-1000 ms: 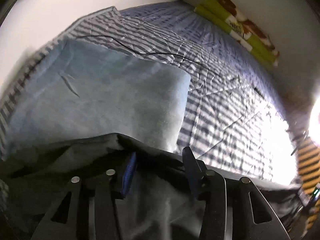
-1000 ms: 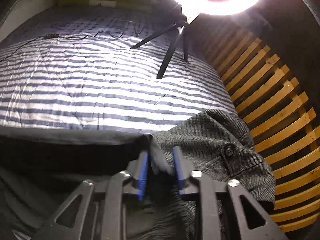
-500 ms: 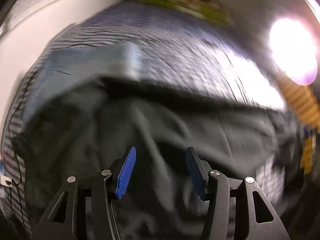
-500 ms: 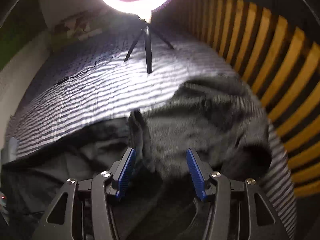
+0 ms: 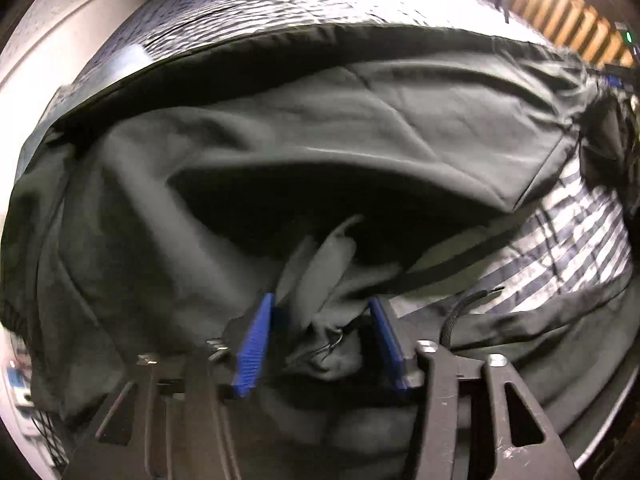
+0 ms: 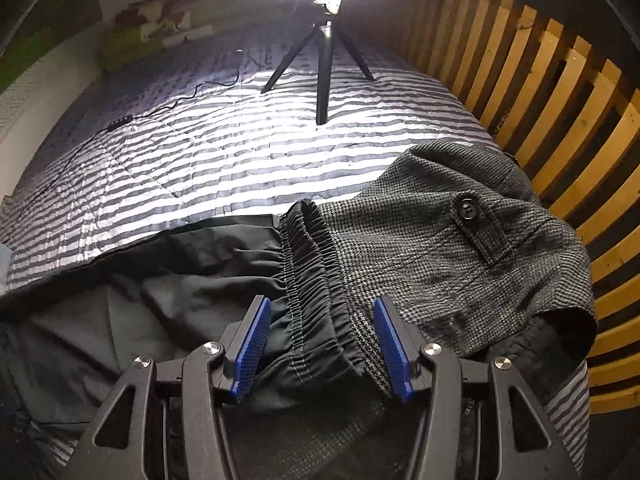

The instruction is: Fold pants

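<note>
Dark green-black pants (image 5: 320,140) lie crumpled across the striped bedcover (image 5: 568,248). My left gripper (image 5: 320,340) points down at them. Its jaws are closing around a bunched fold of the pants, and the blue pads (image 5: 254,344) still stand clear of the cloth. In the right wrist view the pants (image 6: 160,300) end in a gathered elastic waistband (image 6: 312,260). My right gripper (image 6: 320,340) hangs open over this waistband, one pad on each side and neither one pressing. A black cord (image 5: 460,312) sticks out beside the left gripper.
A grey houndstooth garment (image 6: 460,248) with a black button lies partly under the waistband, to the right. A ring light on a tripod (image 6: 324,64) stands on the bedcover (image 6: 200,152) with its cable (image 6: 120,120) trailing left. Wooden slats (image 6: 560,100) bound the right side. Green pillows (image 6: 160,36) lie far back.
The right gripper has let go of the waistband and opened. The left gripper has swung from the pants' edge by a light blue cloth to over a bunched fold in their middle.
</note>
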Available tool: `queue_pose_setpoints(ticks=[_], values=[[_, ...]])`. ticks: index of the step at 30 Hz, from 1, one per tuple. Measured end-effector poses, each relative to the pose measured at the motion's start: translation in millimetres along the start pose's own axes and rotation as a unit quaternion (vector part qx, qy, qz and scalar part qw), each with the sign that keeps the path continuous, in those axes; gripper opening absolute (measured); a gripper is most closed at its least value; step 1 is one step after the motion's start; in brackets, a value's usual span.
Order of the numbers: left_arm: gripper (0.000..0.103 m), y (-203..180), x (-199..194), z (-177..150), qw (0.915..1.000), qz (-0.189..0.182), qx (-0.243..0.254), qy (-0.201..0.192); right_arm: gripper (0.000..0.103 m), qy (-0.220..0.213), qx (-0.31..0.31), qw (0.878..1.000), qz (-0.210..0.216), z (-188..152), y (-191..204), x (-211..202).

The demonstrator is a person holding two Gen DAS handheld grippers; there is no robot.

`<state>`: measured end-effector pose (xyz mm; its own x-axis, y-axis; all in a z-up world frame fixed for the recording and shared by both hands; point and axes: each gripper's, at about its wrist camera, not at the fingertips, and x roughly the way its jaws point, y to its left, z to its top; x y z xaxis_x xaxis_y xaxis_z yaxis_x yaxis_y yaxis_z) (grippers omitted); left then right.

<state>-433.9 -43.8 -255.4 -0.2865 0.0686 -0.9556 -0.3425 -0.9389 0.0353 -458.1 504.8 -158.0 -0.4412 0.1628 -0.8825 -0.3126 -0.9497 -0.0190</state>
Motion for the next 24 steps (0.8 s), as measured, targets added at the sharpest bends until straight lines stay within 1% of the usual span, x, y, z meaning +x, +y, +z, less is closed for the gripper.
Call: queue_pose_setpoints(ticks=[1, 2, 3, 4, 5, 8, 11, 13, 14, 15, 16, 17, 18, 19, 20, 21, 22, 23, 24], values=[[0.016, -4.4, 2.2, -2.4, 0.9997, 0.018, 0.015, 0.004, 0.049, 0.002, -0.004, 1.0, 0.004, -0.6, 1.0, 1.2], [0.013, -8.8, 1.9, -5.6, 0.9992, 0.032, 0.026, 0.0, 0.044, 0.0, -0.01, 1.0, 0.005, -1.6, 2.0, -0.1], [0.009, -10.7, -1.2, -9.6, 0.9988, 0.036, 0.034, -0.006, 0.037, -0.003, -0.02, 1.0, 0.0, -2.1, 2.9, -1.7], [0.008, -11.6, -3.6, -12.7, 0.9986, 0.038, 0.036, -0.008, 0.022, -0.005, -0.024, 1.0, -0.005, -2.0, 2.3, -3.0], [0.008, -9.7, -8.4, -16.6, 0.9986, 0.038, 0.036, -0.01, 0.013, -0.008, -0.023, 1.0, -0.003, -1.9, -0.4, -5.3], [0.007, -2.3, -22.4, -29.5, 0.9983, 0.047, 0.031, -0.015, 0.008, -0.02, 0.0, 0.999, 0.032, -2.3, -15.8, -16.3], [0.007, 4.4, -37.0, -44.0, 0.9979, 0.055, 0.03, -0.019, 0.007, -0.033, 0.0, 0.998, 0.049, -8.6, -26.1, -27.3], [0.007, 4.8, -45.8, -54.3, 0.998, 0.047, 0.035, -0.023, 0.006, -0.051, 0.016, 0.995, 0.082, -15.6, -37.7, -37.4], [0.007, 1.2, -46.6, -58.3, 0.9979, 0.048, 0.037, -0.024, 0.006, -0.067, 0.03, 0.991, 0.11, -19.6, -45.9, -43.1], [0.007, 3.1, -48.1, -63.0, 0.998, 0.046, 0.039, -0.019, 0.006, -0.085, 0.046, 0.987, 0.126, -24.1, -54.1, -46.7], [0.007, 2.0, -44.9, -69.3, 0.998, 0.043, 0.046, -0.008, 0.006, -0.075, 0.042, 0.991, 0.104, -26.8, -55.8, -42.2], [0.007, 0.3, -41.0, -64.2, 0.9976, 0.045, 0.053, 0.001, 0.006, -0.039, 0.017, 0.997, 0.066, -28.6, -52.8, -31.6], [0.012, -1.1, -38.2, -66.4, 0.997, 0.045, 0.061, 0.012, 0.006, -0.023, 0.005, 0.999, 0.047, -30.8, -52.1, -27.0], [0.015, -2.3, -37.1, -67.8, 0.9969, 0.043, 0.064, 0.02, 0.006, -0.024, 0.01, 0.999, 0.048, -32.2, -54.5, -28.5], [0.019, -1.1, -39.8, -67.7, 0.9972, 0.044, 0.058, 0.014, 0.007, -0.034, 0.026, 0.997, 0.057, -33.1, -58.8, -34.4], [0.026, 0.4, -44.2, -66.5, 0.9978, 0.041, 0.051, 0.005, 0.009, -0.041, 0.036, 0.997, 0.061, -32.6, -60.6, -39.3], [0.03, 2.1, -49.3, -64.7, 0.9986, 0.028, 0.044, -0.003, 0.018, -0.044, 0.042, 0.996, 0.068, -32.1, -60.8, -43.9], [0.04, 4.0, -53.9, -62.5, 0.9992, 0.016, 0.034, -0.01, 0.034, -0.044, 0.042, 0.995, 0.073, -31.2, -58.6, -45.3], [0.044, 6.2, -57.7, -60.5, 0.9994, 0.007, 0.028, -0.017, 0.041, -0.041, 0.038, 0.996, 0.076, -30.9, -53.1, -45.7]])
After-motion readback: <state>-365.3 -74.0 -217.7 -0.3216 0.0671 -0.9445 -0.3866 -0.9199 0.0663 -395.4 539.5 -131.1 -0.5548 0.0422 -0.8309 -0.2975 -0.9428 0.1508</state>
